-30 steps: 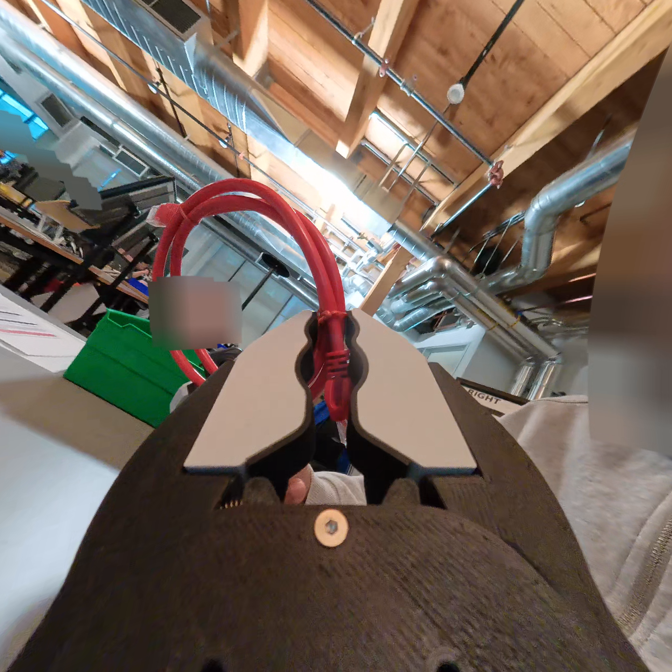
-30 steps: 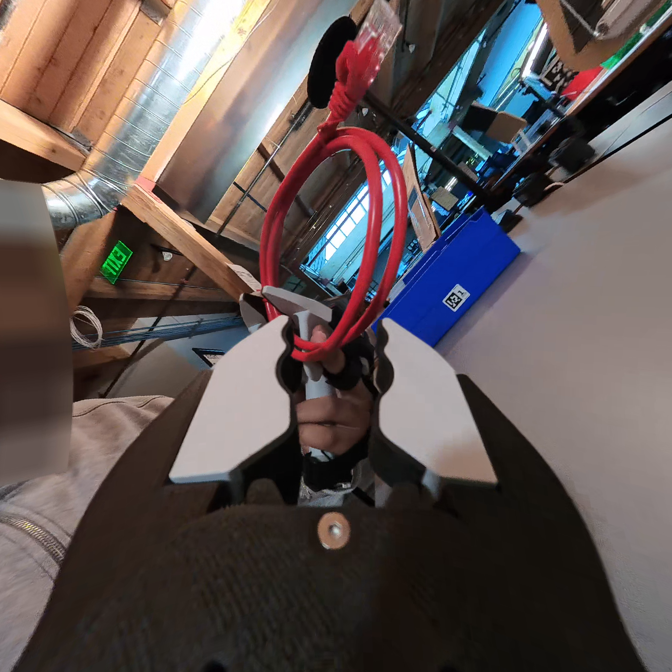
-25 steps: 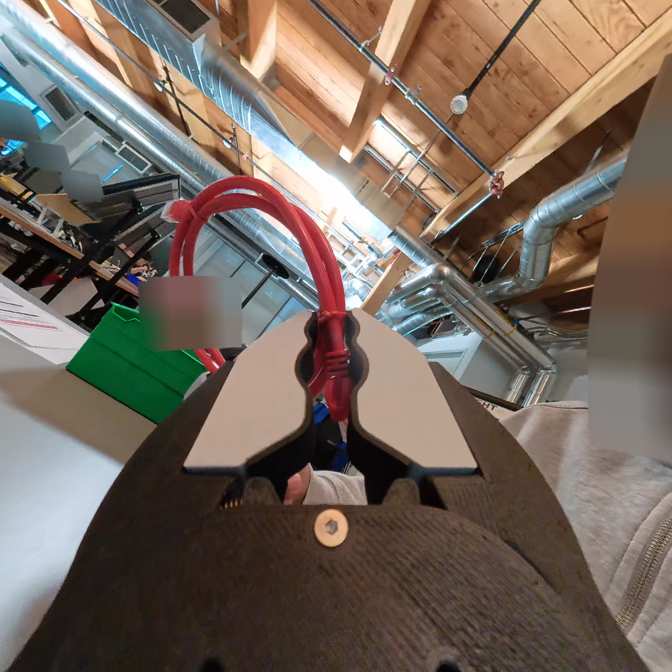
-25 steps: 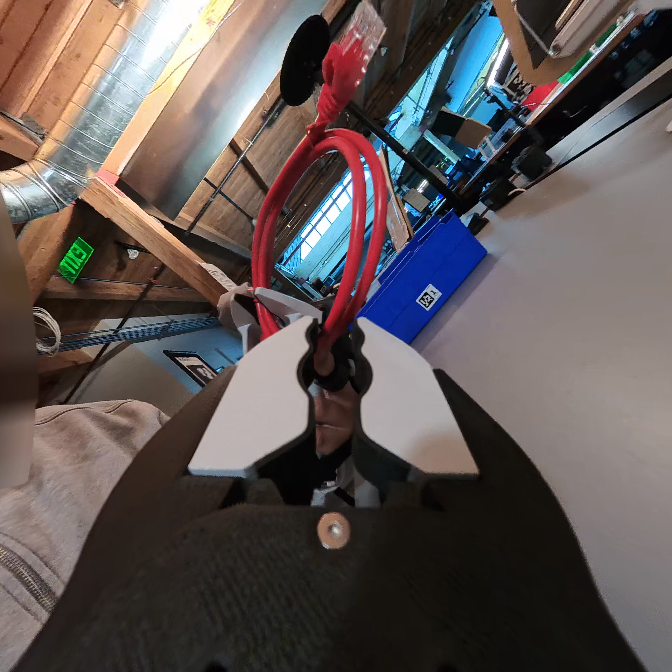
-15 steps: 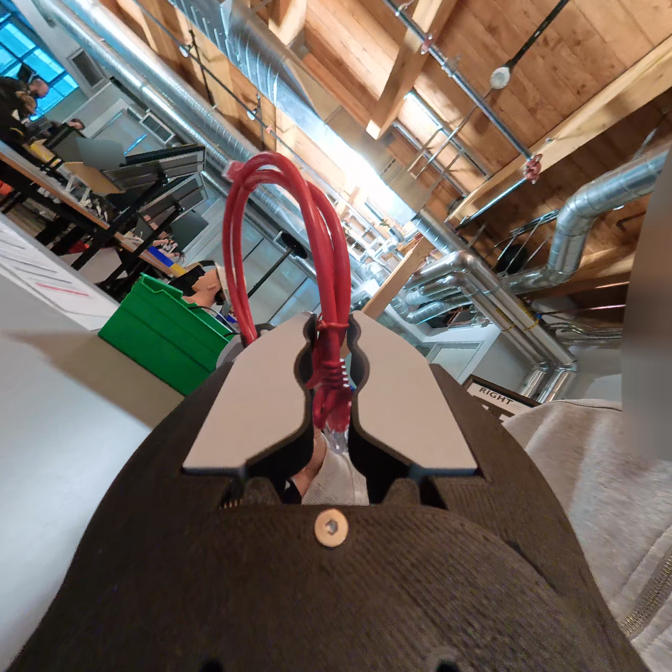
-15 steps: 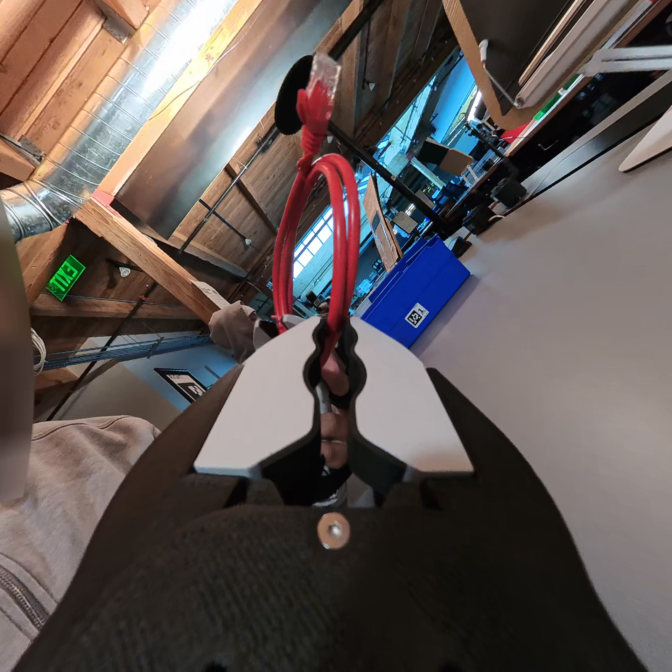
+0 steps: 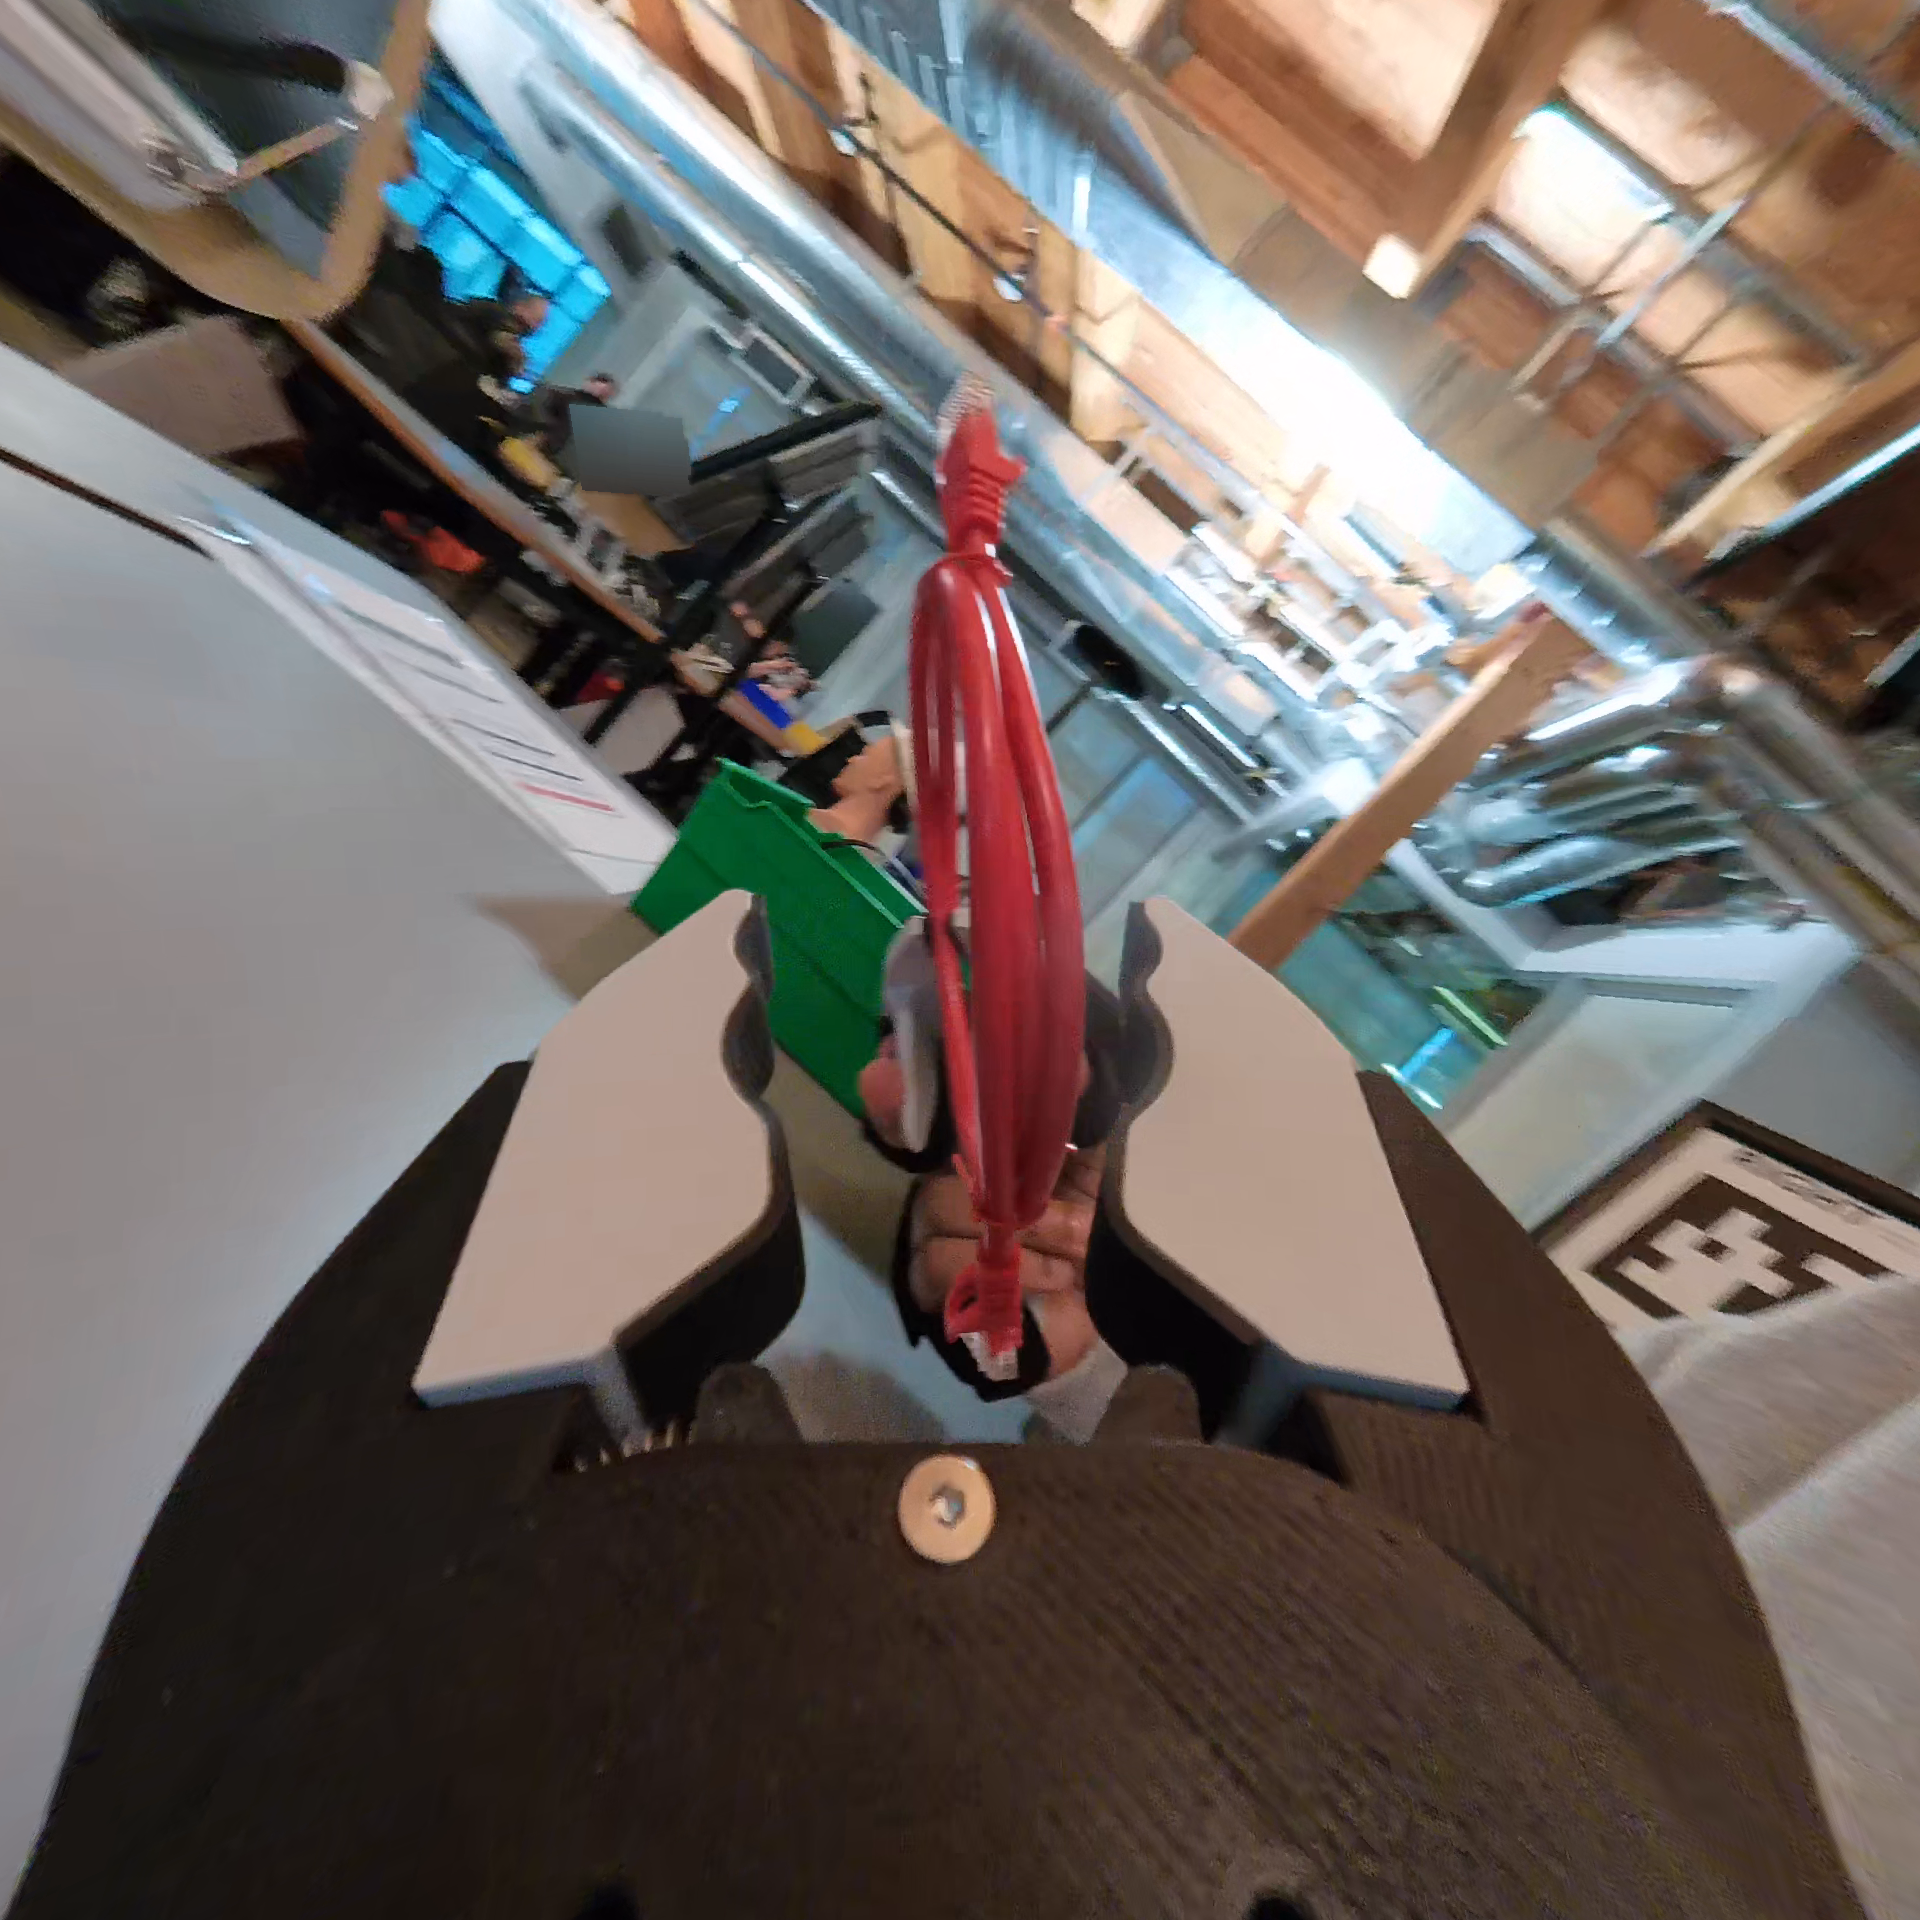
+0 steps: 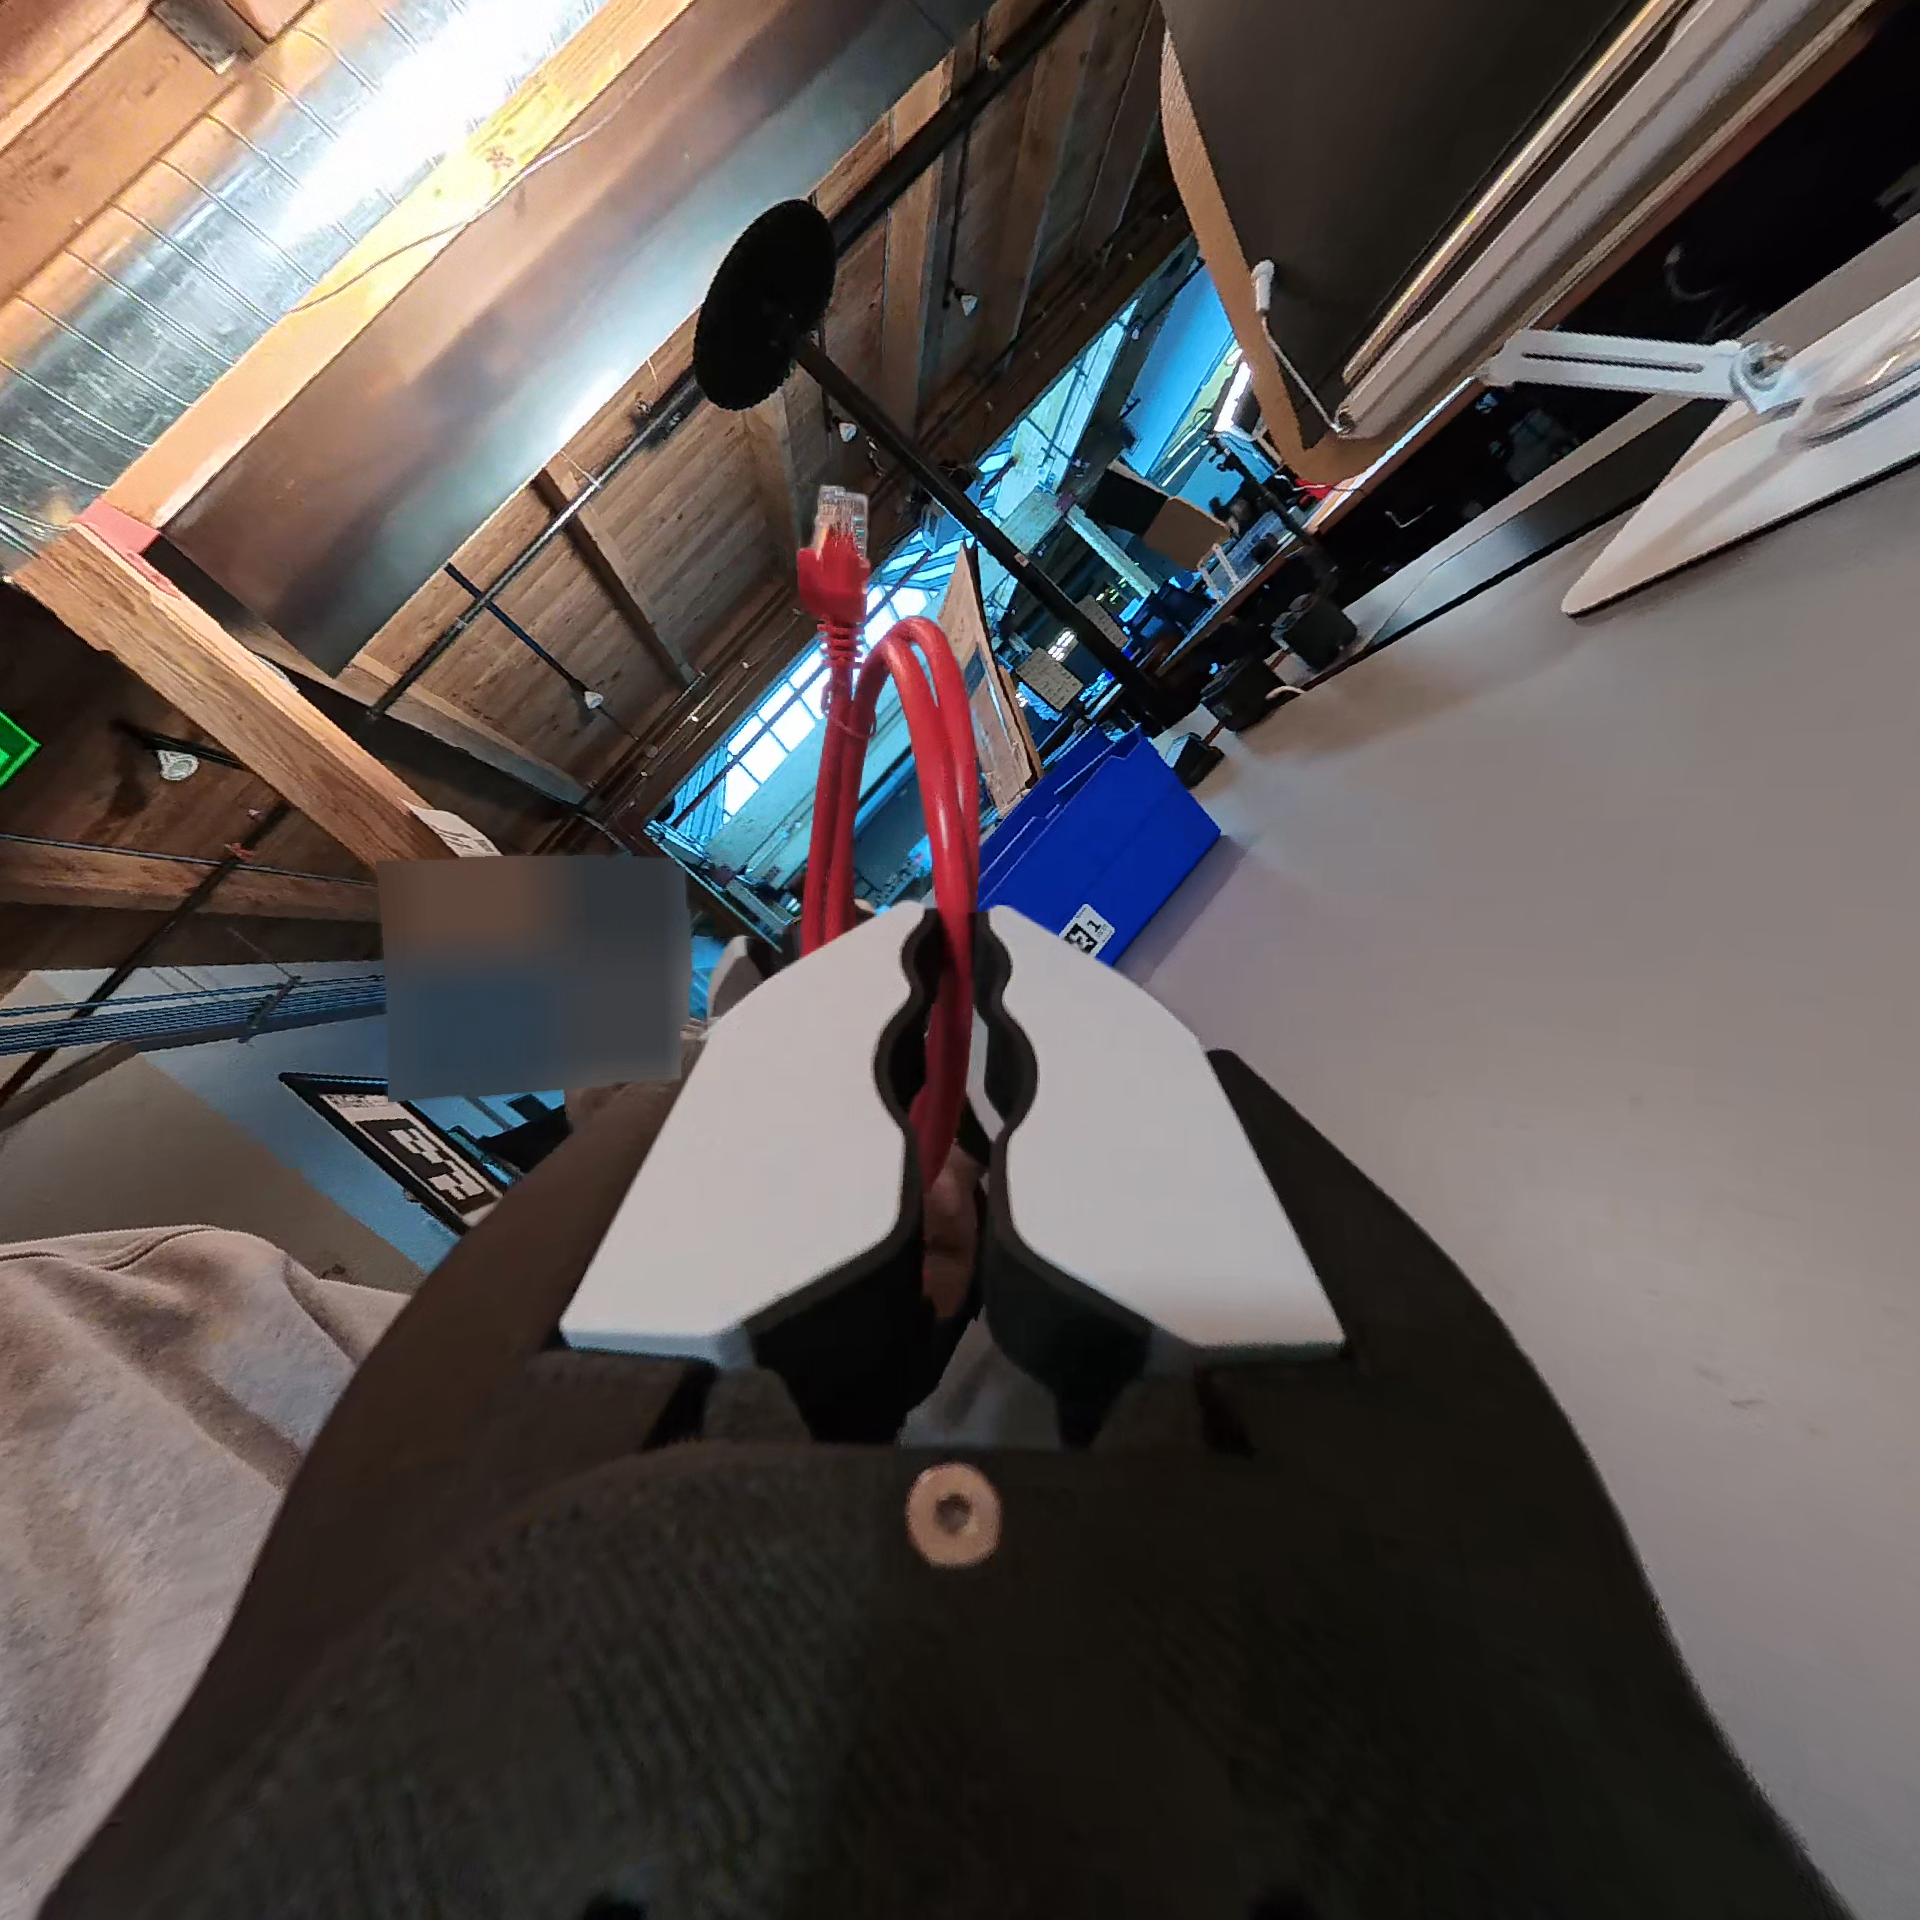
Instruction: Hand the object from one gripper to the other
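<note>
A green bin [image 7: 805,940] is seen in the left wrist view on the pale table [image 7: 229,883], beyond the left gripper; its inside can't be made out, as only an outer wall and rim are shown. A blue bin [image 8: 1101,862] is seen in the right wrist view at the far end of the table [image 8: 1558,987], w/ a small square marker on its near face; contents can't be told either, the opening being turned away from the camera.

The red cable [image 7: 992,914] is coiled into a narrow loop, tied near one end, and is held up in the air, clear of the table. In the left view the coil is seen nearly edge-on: its long axis runs up-and-down in frame, one plug pointed up toward the ceiling ducts, the other plug hung down at the bottom, in front of a hand behind it. The left gripper [image 7: 945,956] is spread wide; the coil stands in the gap betw. its two grey fingers [image 7: 623,1174] and is touched by neither.

In the right wrist view the red cable [image 8: 940,769] is pinched by the right gripper [image 8: 951,945]: the fingers [image 8: 1122,1164] are pressed nearly together on the strands, which run down thru the wavy slot. The loop is stood up out of the tips, long axis in line w/ the fingers, a clear-tipped plug pointed up and away at the top. A grey sleeve [image 8: 125,1455] is seen at lower left.
</note>
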